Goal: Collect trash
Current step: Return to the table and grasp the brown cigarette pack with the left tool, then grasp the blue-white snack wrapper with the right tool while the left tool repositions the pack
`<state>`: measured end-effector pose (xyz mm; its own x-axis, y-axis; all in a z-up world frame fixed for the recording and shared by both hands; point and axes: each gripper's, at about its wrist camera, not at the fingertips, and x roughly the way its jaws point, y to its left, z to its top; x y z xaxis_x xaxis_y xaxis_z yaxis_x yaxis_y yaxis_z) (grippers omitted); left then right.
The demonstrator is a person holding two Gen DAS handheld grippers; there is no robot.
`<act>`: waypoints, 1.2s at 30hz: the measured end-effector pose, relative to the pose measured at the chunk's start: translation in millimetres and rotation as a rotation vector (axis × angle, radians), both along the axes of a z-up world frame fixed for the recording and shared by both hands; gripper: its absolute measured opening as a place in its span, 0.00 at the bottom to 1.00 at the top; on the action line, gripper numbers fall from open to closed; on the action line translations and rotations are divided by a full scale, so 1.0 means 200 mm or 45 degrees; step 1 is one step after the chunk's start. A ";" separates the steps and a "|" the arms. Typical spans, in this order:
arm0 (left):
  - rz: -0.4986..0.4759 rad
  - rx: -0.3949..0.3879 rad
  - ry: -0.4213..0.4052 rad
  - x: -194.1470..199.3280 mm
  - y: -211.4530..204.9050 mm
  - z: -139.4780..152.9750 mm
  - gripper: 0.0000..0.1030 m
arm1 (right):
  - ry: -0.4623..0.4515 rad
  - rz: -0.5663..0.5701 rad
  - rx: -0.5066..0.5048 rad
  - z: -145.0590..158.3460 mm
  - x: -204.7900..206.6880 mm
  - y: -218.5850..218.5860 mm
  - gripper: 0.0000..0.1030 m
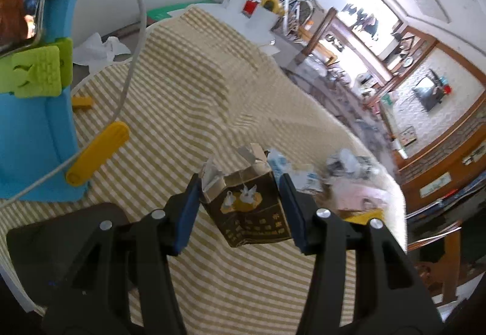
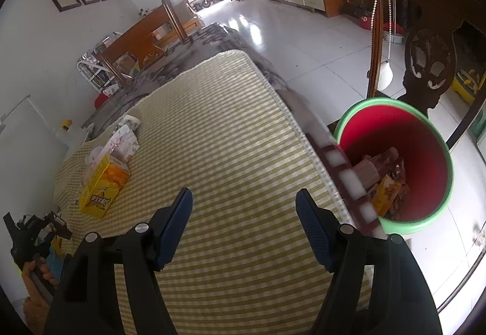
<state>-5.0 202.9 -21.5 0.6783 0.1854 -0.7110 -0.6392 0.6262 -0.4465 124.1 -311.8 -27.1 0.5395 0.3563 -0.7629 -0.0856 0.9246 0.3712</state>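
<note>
The left gripper [image 1: 240, 207] has its jaws closed on a crumpled dark brown carton [image 1: 252, 207], printed with a cup and white birds, its torn top flaps standing open. The carton hangs above the yellow-and-white striped cloth [image 1: 188, 98] covering the desk. Beyond it, near the cloth's far edge, lies a blurred heap of wrappers [image 1: 343, 171] (pale blue, grey and pink; no single piece can be made out). To the left stands the other handheld unit, a blue body [image 1: 33, 134] with a yellow lever [image 1: 97, 152] and a white cable [image 1: 133, 61]. Crumpled white tissue [image 1: 97, 49] lies beyond the cloth's edge.

The right gripper [image 2: 244, 225] hovers over the same cloth [image 2: 218, 128] with its jaws spread wide and nothing between them. A red bucket with a green rim [image 2: 425, 128] stands just beside the desk's right edge, with wrappers and cartons already inside. A yellow and orange box [image 2: 103, 186] sits on the cloth at the left, with a bundle of printed tissue packs [image 2: 126, 137] just behind it.
</note>
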 end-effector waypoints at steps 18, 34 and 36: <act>-0.288 0.189 0.127 -0.22 -0.45 -0.12 0.50 | -0.151 0.927 -0.165 0.23 0.09 1.73 0.74; -0.349 0.016 0.070 -0.19 -0.43 -0.25 0.53 | -0.114 1.253 -0.771 -0.31 0.13 2.47 0.65; -0.349 0.008 0.065 -0.19 -0.43 -0.26 0.58 | -0.139 1.254 -0.775 -0.32 0.13 2.48 0.59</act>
<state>-43.5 117.7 -73.8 0.6669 0.0044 -0.7452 -0.4674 0.7813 -0.4137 150.2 183.2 -90.9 0.3069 0.2486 -0.9187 -0.8706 0.4633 -0.1654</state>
